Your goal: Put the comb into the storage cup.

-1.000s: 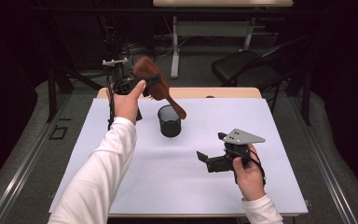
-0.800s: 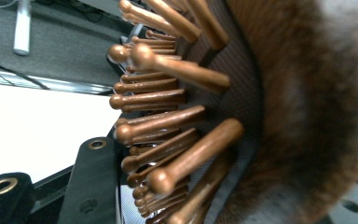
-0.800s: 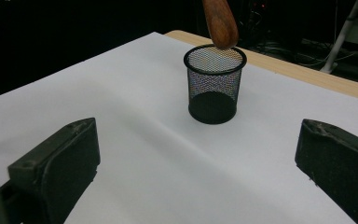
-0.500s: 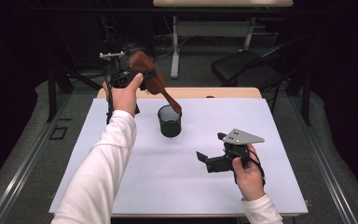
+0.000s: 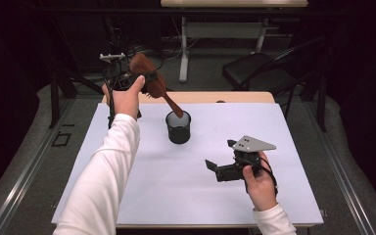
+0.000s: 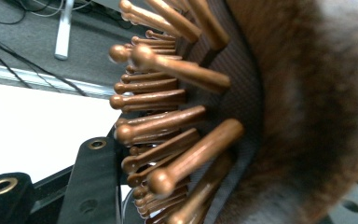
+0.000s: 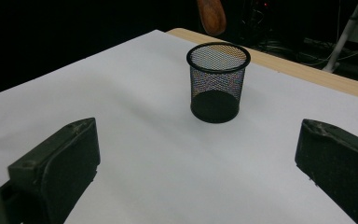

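over table (image 5: 127, 196), left tongs (image 5: 144, 81) clamping hairbrush (image 5: 149, 83)

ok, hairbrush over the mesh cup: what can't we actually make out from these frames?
- Left gripper, high view: the jaws sit behind the hand and the hairbrush, so the grip contact is hidden.
- Left gripper view: the brush head, close up, is blurred on its right; the handle is cut off.
- Right gripper view: the top edge cuts the handle, just the tip above the mesh cup.
- High view: the cup's inside is too small to read.
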Action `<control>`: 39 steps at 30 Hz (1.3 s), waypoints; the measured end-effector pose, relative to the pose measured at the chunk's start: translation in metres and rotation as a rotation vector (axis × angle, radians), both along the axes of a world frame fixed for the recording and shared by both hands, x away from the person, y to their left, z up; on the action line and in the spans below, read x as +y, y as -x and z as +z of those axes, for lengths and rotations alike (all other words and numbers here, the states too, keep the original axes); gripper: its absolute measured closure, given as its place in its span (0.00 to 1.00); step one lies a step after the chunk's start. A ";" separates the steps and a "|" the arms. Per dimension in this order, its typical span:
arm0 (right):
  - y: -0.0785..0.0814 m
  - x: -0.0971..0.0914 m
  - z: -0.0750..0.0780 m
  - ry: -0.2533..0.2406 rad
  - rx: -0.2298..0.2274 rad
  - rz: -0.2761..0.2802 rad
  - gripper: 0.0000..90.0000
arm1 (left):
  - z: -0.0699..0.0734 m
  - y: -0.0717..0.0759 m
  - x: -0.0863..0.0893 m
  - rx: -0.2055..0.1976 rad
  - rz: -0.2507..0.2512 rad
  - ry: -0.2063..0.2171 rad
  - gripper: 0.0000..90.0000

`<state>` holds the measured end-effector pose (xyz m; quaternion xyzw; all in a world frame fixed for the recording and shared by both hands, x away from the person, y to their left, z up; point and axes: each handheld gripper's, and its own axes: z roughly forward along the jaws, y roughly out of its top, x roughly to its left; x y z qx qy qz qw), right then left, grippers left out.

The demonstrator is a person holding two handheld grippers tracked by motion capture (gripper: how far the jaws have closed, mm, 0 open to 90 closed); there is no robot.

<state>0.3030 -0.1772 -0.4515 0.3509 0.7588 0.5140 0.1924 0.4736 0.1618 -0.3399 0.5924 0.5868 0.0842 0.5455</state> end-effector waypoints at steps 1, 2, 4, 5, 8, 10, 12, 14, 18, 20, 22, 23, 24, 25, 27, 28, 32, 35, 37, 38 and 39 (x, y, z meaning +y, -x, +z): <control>0.000 0.000 0.000 -0.001 0.001 -0.001 0.00 | 0.000 0.000 0.000 0.000 0.003 -0.004 0.55; 0.000 0.000 0.000 -0.001 0.001 -0.002 0.00 | 0.000 -0.001 0.000 0.002 0.011 -0.003 0.55; 0.000 0.000 0.000 -0.001 0.001 -0.001 0.00 | -0.001 -0.001 0.000 0.004 0.015 -0.013 0.55; 0.000 0.000 0.000 -0.001 0.001 -0.001 0.00 | -0.001 -0.001 -0.001 0.005 0.015 -0.018 0.55; 0.000 0.000 0.000 0.001 0.000 0.000 0.00 | -0.003 -0.001 -0.002 0.002 0.022 -0.031 0.55; 0.000 0.001 0.000 0.001 -0.001 0.000 0.00 | -0.005 -0.002 -0.003 0.006 0.024 -0.038 0.55; 0.000 0.000 0.000 0.000 -0.001 0.001 0.00 | -0.006 -0.002 -0.004 0.007 0.025 -0.042 0.55; 0.000 0.000 0.000 -0.001 -0.003 0.002 0.00 | -0.008 -0.003 -0.005 0.009 0.031 -0.040 0.55; 0.000 0.000 0.000 0.000 -0.002 -0.001 0.00 | -0.010 -0.005 -0.007 0.016 0.040 -0.052 0.55; 0.000 0.000 0.000 0.000 -0.002 0.000 0.00 | -0.012 -0.005 -0.008 0.014 0.041 -0.050 0.55; 0.000 0.000 0.000 0.000 -0.002 0.001 0.00 | -0.014 -0.006 -0.009 0.017 0.041 -0.054 0.55; 0.000 0.000 0.000 0.000 -0.002 0.000 0.00 | -0.015 -0.006 -0.009 0.021 0.042 -0.055 0.55; 0.000 0.000 0.000 -0.002 -0.002 0.000 0.00 | -0.017 -0.007 -0.009 0.023 0.043 -0.056 0.55; 0.000 0.000 0.000 -0.001 -0.001 0.000 0.00 | -0.018 -0.007 -0.009 0.024 0.043 -0.054 0.55; 0.000 0.000 0.000 -0.001 -0.001 0.000 0.00 | -0.021 -0.008 -0.010 0.028 0.045 -0.052 0.55; 0.000 0.000 0.000 -0.001 -0.002 0.000 0.00 | -0.023 -0.008 -0.010 0.032 0.046 -0.051 0.55; 0.000 0.000 0.000 -0.001 -0.001 0.000 0.00 | -0.027 -0.009 -0.011 0.035 0.046 -0.052 0.55; 0.000 0.000 0.000 0.000 -0.002 -0.001 0.00 | -0.030 -0.010 -0.012 0.040 0.047 -0.055 0.55; 0.000 0.000 0.000 0.000 -0.001 -0.001 0.00 | -0.031 -0.010 -0.013 0.040 0.048 -0.060 0.55; 0.000 0.000 0.000 0.000 -0.003 -0.001 0.00 | -0.032 -0.010 -0.013 0.039 0.048 -0.063 0.55; 0.000 0.000 0.000 0.001 -0.003 0.002 0.00 | -0.032 -0.010 -0.013 0.037 0.047 -0.060 0.55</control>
